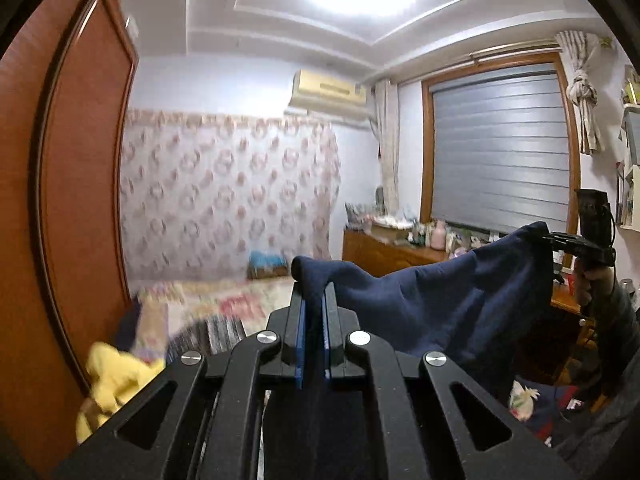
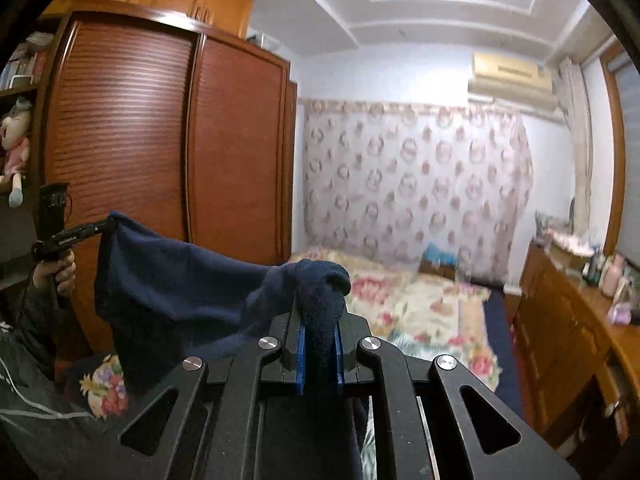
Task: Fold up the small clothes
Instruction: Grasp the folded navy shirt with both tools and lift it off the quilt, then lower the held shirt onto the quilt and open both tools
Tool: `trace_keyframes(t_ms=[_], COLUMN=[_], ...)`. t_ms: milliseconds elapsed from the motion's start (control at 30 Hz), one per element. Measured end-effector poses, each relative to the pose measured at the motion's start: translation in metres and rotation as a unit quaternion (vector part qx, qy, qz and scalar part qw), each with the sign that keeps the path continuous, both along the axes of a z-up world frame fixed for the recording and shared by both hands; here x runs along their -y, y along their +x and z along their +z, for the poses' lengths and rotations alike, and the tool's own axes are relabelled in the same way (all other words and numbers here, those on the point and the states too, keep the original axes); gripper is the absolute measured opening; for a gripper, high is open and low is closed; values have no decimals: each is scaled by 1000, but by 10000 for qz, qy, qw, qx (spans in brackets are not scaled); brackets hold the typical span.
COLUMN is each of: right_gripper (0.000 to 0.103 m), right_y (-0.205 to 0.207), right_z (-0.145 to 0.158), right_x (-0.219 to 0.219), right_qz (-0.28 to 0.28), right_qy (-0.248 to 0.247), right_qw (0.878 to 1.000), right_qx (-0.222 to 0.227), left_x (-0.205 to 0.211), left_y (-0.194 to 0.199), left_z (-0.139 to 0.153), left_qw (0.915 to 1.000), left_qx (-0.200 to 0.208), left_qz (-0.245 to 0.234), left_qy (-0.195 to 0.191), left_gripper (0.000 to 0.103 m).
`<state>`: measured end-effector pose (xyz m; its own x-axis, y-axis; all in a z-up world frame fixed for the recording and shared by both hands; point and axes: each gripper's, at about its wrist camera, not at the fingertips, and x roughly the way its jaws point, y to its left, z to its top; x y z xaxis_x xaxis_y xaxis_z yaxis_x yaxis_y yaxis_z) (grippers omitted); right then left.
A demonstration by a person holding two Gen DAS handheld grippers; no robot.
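A dark navy garment hangs stretched in the air between my two grippers. My left gripper is shut on one bunched corner of it. At the far right of the left wrist view my right gripper pinches the other corner. In the right wrist view the navy garment sags from my right gripper, which is shut on a thick fold. My left gripper holds the far corner at the left, with a hand around its grip.
Below lies a bed with a floral cover. A yellow garment sits at the lower left. A wooden wardrobe stands on the left, a wooden dresser with bottles on the right, a window with a blind behind.
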<state>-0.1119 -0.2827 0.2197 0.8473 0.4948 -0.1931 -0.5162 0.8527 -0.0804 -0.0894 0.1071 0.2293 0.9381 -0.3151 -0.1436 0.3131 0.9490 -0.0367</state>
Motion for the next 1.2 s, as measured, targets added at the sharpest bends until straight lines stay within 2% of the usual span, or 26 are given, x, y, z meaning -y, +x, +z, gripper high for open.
trace_keyframes(t_ms=[167, 267, 467, 533, 667, 700, 800, 1000, 1100, 1200], right_gripper=[10, 10, 10, 10, 10, 10, 10, 10, 10, 10], right_y=[-11, -26, -27, -19, 23, 33, 84, 182, 233, 271], right_z=[31, 48, 40, 31, 9, 12, -10, -61, -79, -76], right_x=[3, 9, -1, -12, -22, -26, -33, -48, -63, -65], right_qz=[-80, -248, -625, -760, -987, -1001, -1043, -1233, -1321, -1403], right_qy=[112, 123, -17, -76, -251, -272, -374, -538, -582, -609], right_qw=[9992, 9975, 9951, 9950, 9945, 9945, 9936, 9866, 9806, 9749], right_qx=[378, 652, 770, 637, 233, 121, -236, -924, -1327, -1621], left_x=[2, 3, 10, 15, 27, 29, 39, 64, 76, 84], left_y=[-4, -2, 24, 47, 96, 113, 171, 261, 297, 325], left_z=[44, 59, 60, 50, 28, 17, -22, -86, -110, -124], left_qw=[9986, 9972, 9969, 9975, 9988, 9990, 9984, 9930, 9887, 9845], left_qx=[532, 725, 748, 638, 286, 157, -216, -940, -1278, -1497], left_qz=[41, 102, 72, 95, 110, 123, 167, 204, 175, 203], left_qy=[70, 132, 218, 304, 379, 406, 495, 691, 763, 886], left_gripper=[7, 7, 7, 7, 7, 7, 7, 7, 7, 7])
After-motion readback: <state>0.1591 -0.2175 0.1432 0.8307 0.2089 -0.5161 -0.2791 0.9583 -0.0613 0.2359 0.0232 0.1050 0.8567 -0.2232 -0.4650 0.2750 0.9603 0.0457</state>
